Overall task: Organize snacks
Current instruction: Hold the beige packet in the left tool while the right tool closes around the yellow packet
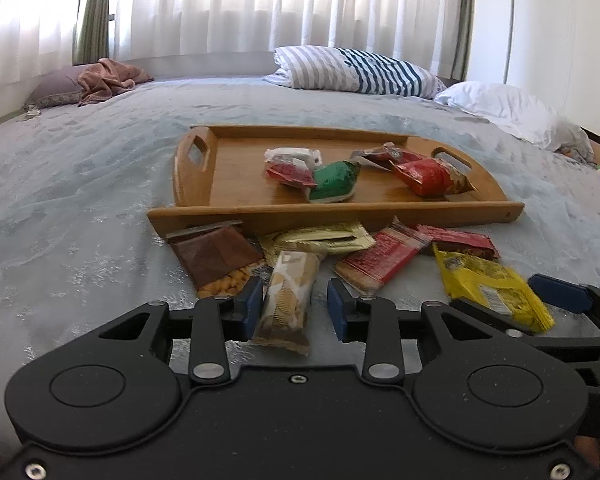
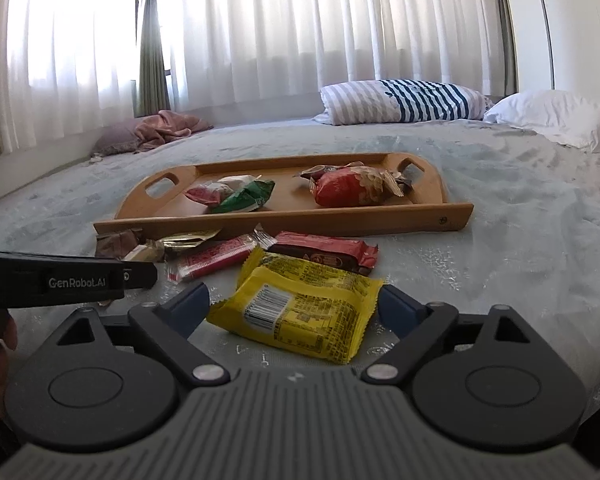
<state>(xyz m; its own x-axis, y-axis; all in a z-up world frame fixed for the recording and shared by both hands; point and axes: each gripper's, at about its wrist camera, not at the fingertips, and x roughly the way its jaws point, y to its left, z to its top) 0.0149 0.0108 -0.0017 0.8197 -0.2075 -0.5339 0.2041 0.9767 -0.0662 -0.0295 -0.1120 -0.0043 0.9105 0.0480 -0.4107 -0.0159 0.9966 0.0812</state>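
Snacks are lying loose on the bed before the wooden tray [image 1: 332,216]. Left gripper [image 1: 296,306] is straddling the beige bar [image 1: 286,300], jaws parted; right gripper [image 2: 294,306] is spread around the yellow packet [image 2: 300,312]. Risk: slick wrappers slipping, neighbours getting dragged.

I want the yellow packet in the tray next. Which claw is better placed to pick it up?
Right. The right claw stands open with the yellow packet between its fingers. The left claw straddles a beige snack bar instead.
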